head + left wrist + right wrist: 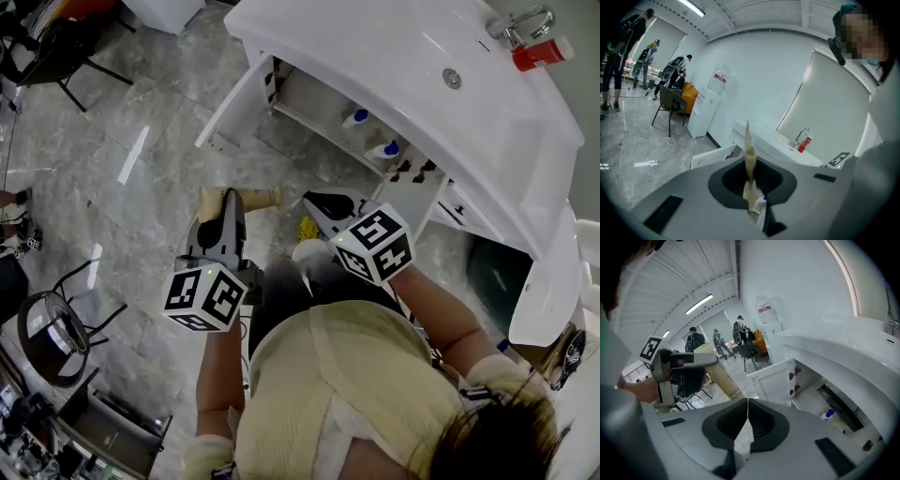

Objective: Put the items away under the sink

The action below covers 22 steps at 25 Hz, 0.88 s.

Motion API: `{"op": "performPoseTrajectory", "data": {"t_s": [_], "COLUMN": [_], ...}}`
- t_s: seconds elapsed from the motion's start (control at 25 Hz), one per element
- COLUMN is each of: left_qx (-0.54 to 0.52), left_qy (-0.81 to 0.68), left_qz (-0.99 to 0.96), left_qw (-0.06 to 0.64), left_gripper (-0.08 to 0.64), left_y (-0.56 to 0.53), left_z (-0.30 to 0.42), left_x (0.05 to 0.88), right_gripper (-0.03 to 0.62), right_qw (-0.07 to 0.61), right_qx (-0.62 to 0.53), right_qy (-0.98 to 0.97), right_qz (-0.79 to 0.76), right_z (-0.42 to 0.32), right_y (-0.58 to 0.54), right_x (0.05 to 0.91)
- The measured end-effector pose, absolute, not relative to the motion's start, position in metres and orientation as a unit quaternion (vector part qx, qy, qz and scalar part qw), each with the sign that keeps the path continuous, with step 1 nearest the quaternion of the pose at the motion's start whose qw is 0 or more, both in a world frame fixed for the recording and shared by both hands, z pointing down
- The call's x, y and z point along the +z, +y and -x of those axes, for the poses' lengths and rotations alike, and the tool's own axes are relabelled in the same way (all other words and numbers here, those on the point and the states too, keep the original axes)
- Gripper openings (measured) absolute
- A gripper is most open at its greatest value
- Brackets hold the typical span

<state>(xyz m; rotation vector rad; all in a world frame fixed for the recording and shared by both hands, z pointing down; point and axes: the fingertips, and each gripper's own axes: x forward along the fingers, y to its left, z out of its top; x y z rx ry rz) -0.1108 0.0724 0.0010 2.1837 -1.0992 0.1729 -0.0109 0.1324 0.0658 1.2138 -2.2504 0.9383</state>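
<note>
Carrying the pack [258, 198] toward the open cabinet [314, 98] under the sink [394, 56]

We face the sink with the cabinet door [234, 103] swung wide, so the shelf is reachable from where we stand. Our left gripper [226, 202] has its fingers clamped on the flat tan pack. It is held out over the floor, well short of the shelf, probably ready to go in next. Our right gripper [315, 201] has its fingers pressed together on nothing, and we judge it is kept free as a spare. Two bottles [357, 118] already sit inside.
</note>
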Motion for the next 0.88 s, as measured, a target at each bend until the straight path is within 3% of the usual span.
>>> {"op": "performPoseTrajectory", "data": {"t_s": [0.88], "left_qx": [0.101], "left_qy": [-0.378], "left_qz": [-0.837], "left_qw": [0.383], "left_gripper": [0.054], "left_y": [0.016], "left_z": [0.077], "left_x": [0.099], "right_gripper": [0.026], "right_qw": [0.233], "right_qx": [0.358], "right_qy": [-0.780], "right_qz": [-0.456], "right_z": [0.001], "right_y": [0.076], "right_x": [0.138]}}
